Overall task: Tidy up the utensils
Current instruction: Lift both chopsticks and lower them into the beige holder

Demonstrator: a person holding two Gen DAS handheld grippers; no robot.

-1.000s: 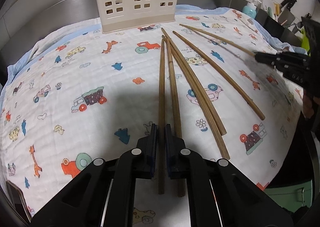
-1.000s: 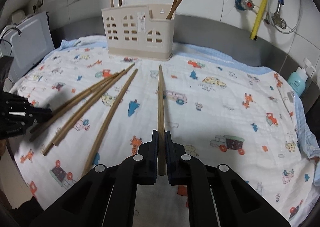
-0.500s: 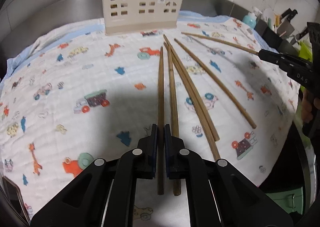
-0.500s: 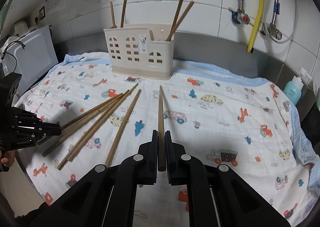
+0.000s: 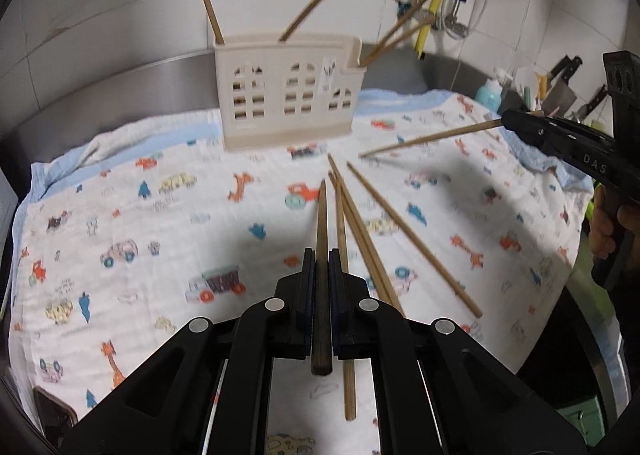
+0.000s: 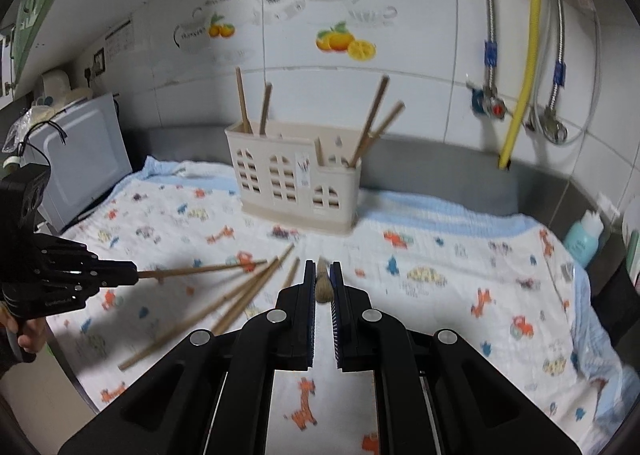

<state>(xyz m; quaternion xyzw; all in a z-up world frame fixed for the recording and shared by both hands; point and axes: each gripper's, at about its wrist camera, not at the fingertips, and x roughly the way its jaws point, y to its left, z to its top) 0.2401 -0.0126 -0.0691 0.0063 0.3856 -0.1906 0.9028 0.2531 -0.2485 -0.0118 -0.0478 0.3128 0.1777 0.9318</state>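
The left gripper (image 5: 320,261) is clamping one chopstick (image 5: 321,239) between narrow jaws, and it has lifted clear of the cloth since a second ago, its tip now aiming at the holder (image 5: 286,95). The right gripper (image 6: 321,275) is likewise pinching a second chopstick (image 6: 323,285), raised from flat to pointing almost straight ahead. Both sticks are now airborne, so the carry to the holder is probably beginning. Four loose chopsticks (image 5: 362,231) are lying on the patterned cloth (image 5: 120,215) covering the tabletop, near and right of the holder, which is standing at the far side with four sticks already in it.
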